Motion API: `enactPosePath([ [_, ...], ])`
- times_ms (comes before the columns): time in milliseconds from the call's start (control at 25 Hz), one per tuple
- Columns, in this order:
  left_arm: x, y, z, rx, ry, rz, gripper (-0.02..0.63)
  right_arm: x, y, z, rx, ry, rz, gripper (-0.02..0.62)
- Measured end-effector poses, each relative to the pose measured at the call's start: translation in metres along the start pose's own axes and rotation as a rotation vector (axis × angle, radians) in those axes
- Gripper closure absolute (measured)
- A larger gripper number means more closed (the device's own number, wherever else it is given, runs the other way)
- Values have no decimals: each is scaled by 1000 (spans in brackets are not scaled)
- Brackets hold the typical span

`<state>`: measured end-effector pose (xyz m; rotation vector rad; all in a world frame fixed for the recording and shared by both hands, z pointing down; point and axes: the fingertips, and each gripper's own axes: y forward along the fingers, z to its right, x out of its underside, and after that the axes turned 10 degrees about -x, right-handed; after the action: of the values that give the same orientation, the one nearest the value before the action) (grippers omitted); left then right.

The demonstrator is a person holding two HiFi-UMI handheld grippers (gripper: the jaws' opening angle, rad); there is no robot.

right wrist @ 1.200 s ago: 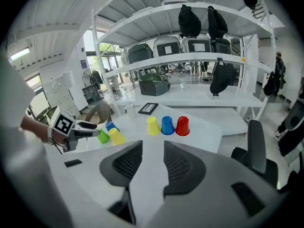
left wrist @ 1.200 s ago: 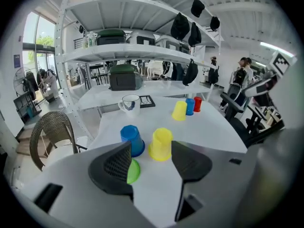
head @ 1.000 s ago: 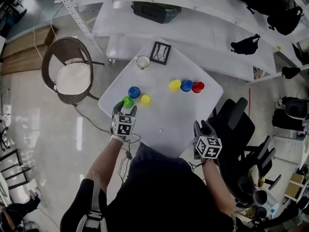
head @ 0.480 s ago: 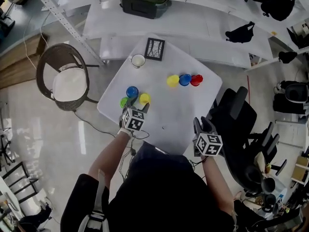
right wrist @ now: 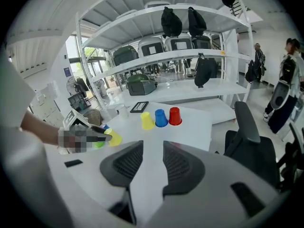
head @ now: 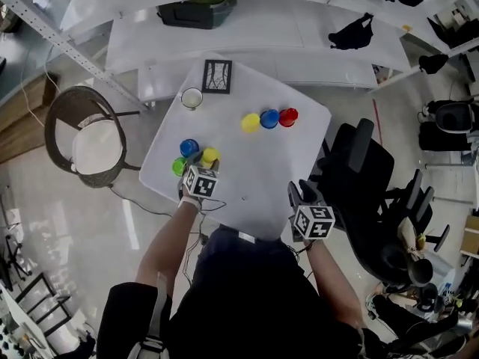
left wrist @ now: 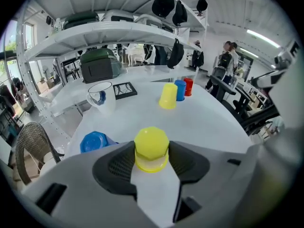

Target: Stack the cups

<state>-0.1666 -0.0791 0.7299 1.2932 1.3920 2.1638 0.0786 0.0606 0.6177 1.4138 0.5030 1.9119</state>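
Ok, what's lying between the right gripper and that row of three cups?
Only bare white table separates the right gripper from the row of yellow, blue and red cups; the right gripper view shows it plainly.

Black top (head: 254,298); grey strap (head: 156,316) at seven o'clock. Left claw (head: 203,162) and right claw (head: 301,192): grey shells, dark ribbed pads (right wrist: 124,163), each bearing a white cube (head: 200,183) with black square markers.

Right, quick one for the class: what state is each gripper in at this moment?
Left gripper: jaws have just been closing, now gripping the near yellow cup.
Right gripper: open, nothing between its jaws.
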Motion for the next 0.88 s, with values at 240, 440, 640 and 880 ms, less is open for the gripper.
enactPosePath([
  [240,-23,-26,13,29,11,59,387,-1,2,15,-35,20,7,471],
  [440,-68,-52,25,68,28,143,387,-6,7,22,-83,38,28,472],
  [640,-128,-69,41,72,67,241,387,-10,9,34,-113,39,25,476],
  [880,-184,-76,74,117,118,293,387,-11,7,54,-116,68,32,480],
])
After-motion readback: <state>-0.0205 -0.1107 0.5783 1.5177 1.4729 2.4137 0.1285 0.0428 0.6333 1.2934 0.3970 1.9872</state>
